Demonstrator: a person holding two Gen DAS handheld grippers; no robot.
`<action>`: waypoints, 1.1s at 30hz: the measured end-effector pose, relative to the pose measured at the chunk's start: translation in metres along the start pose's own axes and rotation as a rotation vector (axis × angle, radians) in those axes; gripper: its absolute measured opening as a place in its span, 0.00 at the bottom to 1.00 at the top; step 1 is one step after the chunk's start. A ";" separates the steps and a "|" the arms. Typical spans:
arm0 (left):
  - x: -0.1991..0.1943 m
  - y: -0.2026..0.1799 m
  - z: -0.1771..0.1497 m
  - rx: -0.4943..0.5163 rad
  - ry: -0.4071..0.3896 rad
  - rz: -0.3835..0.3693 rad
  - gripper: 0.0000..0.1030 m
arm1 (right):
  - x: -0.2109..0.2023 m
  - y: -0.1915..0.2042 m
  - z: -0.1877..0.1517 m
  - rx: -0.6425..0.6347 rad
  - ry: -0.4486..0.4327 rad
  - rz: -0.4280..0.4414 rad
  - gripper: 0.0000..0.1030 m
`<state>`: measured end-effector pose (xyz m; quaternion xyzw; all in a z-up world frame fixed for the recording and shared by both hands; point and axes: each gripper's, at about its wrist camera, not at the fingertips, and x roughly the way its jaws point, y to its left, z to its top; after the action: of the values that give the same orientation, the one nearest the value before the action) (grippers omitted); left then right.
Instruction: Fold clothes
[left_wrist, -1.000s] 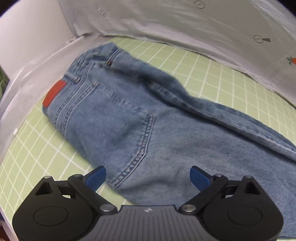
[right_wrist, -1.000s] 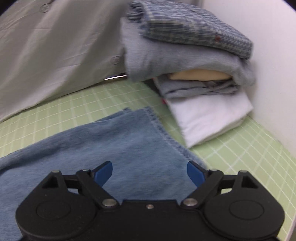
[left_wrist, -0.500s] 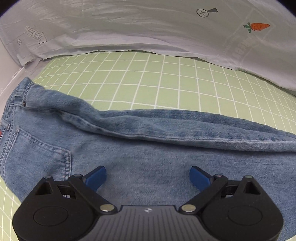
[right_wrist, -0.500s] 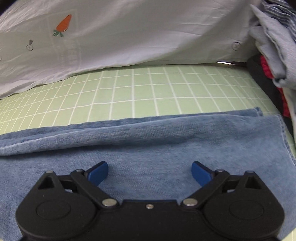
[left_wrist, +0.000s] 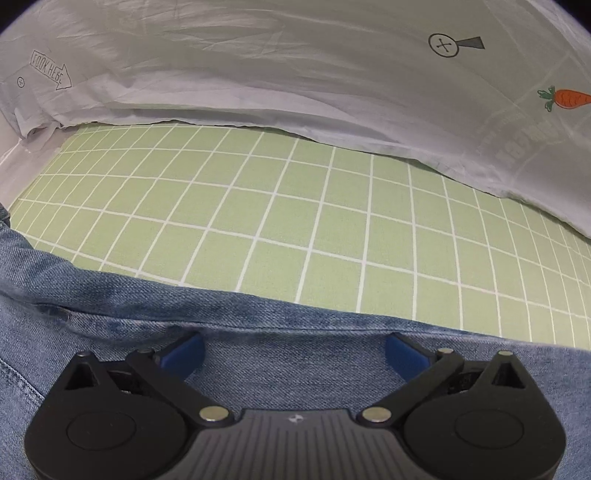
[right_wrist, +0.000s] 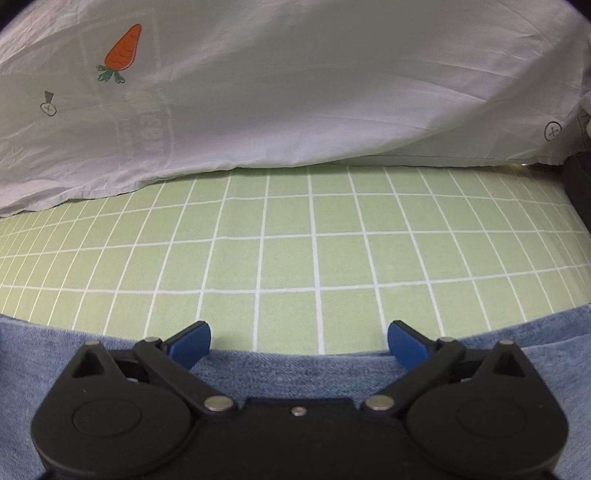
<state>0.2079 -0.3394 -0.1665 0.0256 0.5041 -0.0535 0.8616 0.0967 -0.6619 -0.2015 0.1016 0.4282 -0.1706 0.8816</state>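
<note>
Surface: green cloth with a white grid (left_wrist: 280, 229) fills the middle of both views we have; it lies flat and bare between the denim and the white cloth.

Left wrist view
- Backdrop: we see a white sheet (left_wrist: 258, 74) draped along the far side, its lower hem resting on the grid, printed with a small carrot (left_wrist: 565, 99), a circled cross and an arrow that carries lettering.
- Jeans: we find the blue jeans (left_wrist: 295, 354) spread flat along the near side, their far folded edge running left to right with a seam just beside it.
- Left gripper: our left gripper (left_wrist: 294, 352) points steeply down over the denim, just inside that far edge; its jaws have just been opening and now stand wide apart, with flat denim under the gap but nothing pinched and the blue fingertips (left_wrist: 183, 353) clear of any fold.

Right wrist view
- Backdrop: the same white sheet (right_wrist: 295, 92) with its carrot (right_wrist: 122, 50) at upper left; something dark (right_wrist: 580, 184) shows at the right margin, and we cannot tell what it is.
- Jeans: the jeans (right_wrist: 288, 373) show here as a near band of denim, with the far edge curving across the view.
- Right gripper: our right gripper (right_wrist: 299, 341) sits right at that edge, tips over the line where denim meets grid; its jaws have just been opening too and are spread wide, gripping nothing.
</note>
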 end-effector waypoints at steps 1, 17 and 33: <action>-0.003 0.002 -0.001 -0.004 0.003 -0.008 1.00 | -0.002 0.000 0.000 0.009 0.000 -0.008 1.00; -0.127 0.084 -0.092 -0.166 -0.012 -0.014 1.00 | -0.100 0.013 -0.124 -0.035 0.045 -0.038 1.00; -0.170 0.188 -0.133 -0.277 -0.028 0.006 1.00 | -0.159 0.028 -0.167 0.256 0.025 -0.083 1.00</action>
<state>0.0318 -0.1281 -0.0854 -0.0927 0.4944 0.0187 0.8641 -0.1038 -0.5483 -0.1775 0.1977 0.4177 -0.2587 0.8483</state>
